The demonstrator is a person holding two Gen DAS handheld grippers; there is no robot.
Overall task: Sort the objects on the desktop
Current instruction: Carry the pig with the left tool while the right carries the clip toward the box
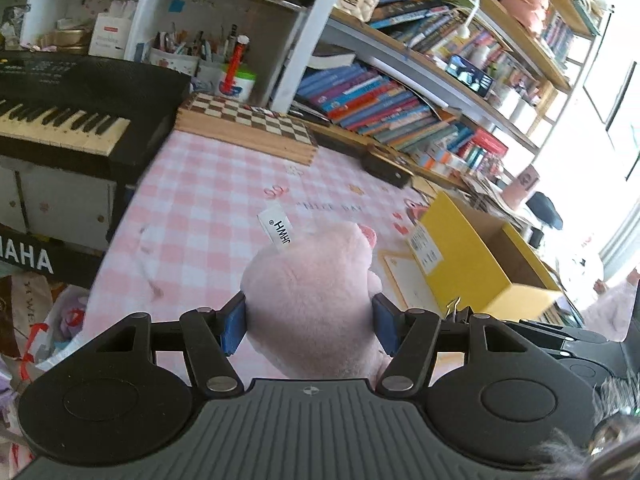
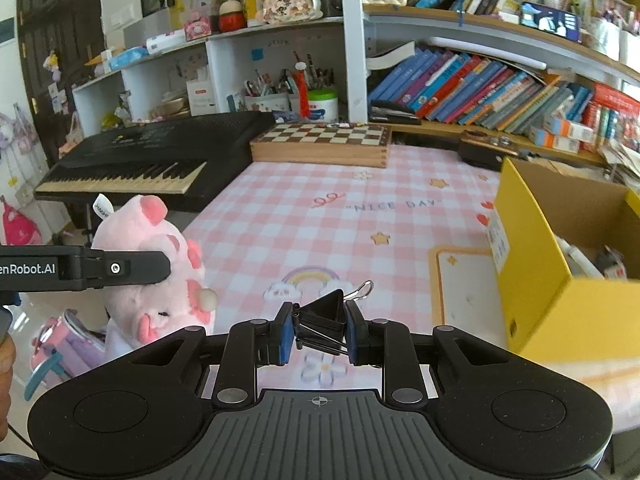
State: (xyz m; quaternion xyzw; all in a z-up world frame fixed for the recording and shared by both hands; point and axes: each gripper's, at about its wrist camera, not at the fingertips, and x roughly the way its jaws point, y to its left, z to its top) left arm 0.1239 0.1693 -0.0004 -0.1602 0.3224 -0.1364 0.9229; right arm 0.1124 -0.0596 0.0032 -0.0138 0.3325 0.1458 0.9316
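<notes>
My left claw (image 1: 310,326) is clamped on the pink plush pig (image 1: 316,300), held above the counter (image 1: 208,200); my right claw (image 2: 319,334) pinches a black binder clip (image 2: 322,316). The clip sits skewed and could twist out before reaching the yellow box (image 2: 536,292).

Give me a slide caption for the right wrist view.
Right gripper clamps a black metal binder clip above the pink checked tablecloth.
</notes>
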